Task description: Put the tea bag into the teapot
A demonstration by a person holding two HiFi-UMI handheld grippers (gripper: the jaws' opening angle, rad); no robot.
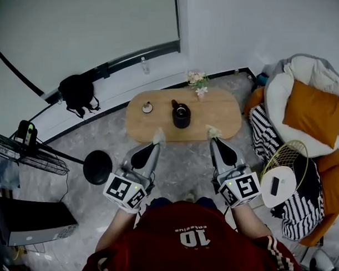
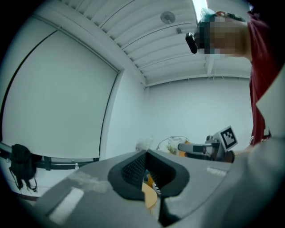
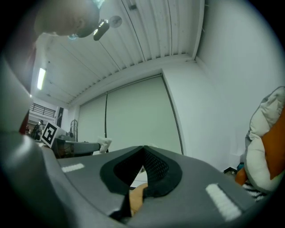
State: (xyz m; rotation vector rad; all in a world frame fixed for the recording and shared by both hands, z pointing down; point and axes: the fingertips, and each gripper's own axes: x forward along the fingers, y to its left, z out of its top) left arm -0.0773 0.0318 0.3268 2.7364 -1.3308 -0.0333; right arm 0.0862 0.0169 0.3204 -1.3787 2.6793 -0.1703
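a home living room: low wooden coffee table, flowers, cushioned chair.

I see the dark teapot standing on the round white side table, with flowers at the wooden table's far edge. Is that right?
Not quite. The dark teapot stands on the oval wooden table, near its middle, not on the round white side table. The head view shows this. The flowers are indeed at the wooden table's far edge.
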